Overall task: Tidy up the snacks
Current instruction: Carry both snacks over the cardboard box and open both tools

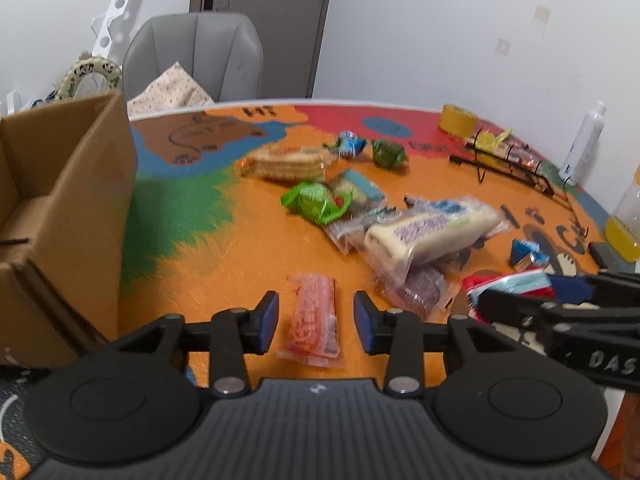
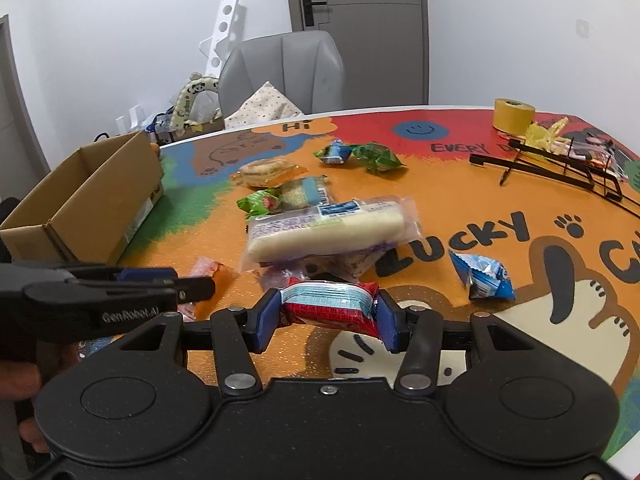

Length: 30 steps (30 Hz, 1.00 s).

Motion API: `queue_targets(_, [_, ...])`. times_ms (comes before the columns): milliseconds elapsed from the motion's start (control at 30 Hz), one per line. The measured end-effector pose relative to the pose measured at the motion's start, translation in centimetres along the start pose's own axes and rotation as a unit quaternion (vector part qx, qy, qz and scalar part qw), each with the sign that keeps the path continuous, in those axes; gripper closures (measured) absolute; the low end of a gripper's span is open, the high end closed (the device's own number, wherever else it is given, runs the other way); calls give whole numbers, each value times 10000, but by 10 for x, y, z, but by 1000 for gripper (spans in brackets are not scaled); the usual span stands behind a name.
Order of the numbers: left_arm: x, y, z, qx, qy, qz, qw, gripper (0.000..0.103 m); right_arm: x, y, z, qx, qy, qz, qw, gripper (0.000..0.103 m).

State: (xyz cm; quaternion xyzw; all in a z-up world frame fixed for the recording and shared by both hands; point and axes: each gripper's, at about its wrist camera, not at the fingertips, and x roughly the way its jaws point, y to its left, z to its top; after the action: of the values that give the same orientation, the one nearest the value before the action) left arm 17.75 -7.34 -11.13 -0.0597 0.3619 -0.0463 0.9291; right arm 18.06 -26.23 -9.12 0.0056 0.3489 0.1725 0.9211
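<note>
My left gripper (image 1: pixel 316 318) is open, its blue pads either side of an orange-red snack packet (image 1: pixel 313 318) lying flat on the table, not touching it. My right gripper (image 2: pixel 329 314) is shut on a red and light-blue snack packet (image 2: pixel 330 304), held just above the table; it also shows in the left wrist view (image 1: pixel 508 286). A long white cake pack (image 2: pixel 324 230) lies in the middle among several small snacks. An open cardboard box (image 2: pixel 86 204) stands at the left.
A black wire rack (image 2: pixel 560 164) with packets and a yellow tape roll (image 2: pixel 513 114) stand at the far right. A blue packet (image 2: pixel 484 274) lies right of my right gripper. A grey chair (image 2: pixel 282 70) stands behind the table. Bottles (image 1: pixel 584 142) stand at the right edge.
</note>
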Motion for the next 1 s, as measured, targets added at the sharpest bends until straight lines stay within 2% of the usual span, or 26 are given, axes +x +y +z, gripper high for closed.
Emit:
queue_targets(133, [12,-1,-8,81,111,-8,9999,66,3,0,2,49,-23,65,10000,55])
queue_targets(233, [12,-4,-13,332,-46,130,9994,79,6,2,7,85,-86,112,9999,55])
queue_targets(333, [8,6,-11,71,-80,41,9999,85,7,7,11,78,-149,193,9997,55])
queue_targets(433, [-5,11,-8,52,-276,147,9995,85,10,14,17,72,-198,285,9994,55])
queue_targets(700, [-43,28,7,-105,-609,98,9980,85,9,34,35,120,-344,666,9971,55])
queue_targets(1000, [-72,46,25,-183,-1031,309,9940,85,7,66,60,-84,-616,810,9948,55])
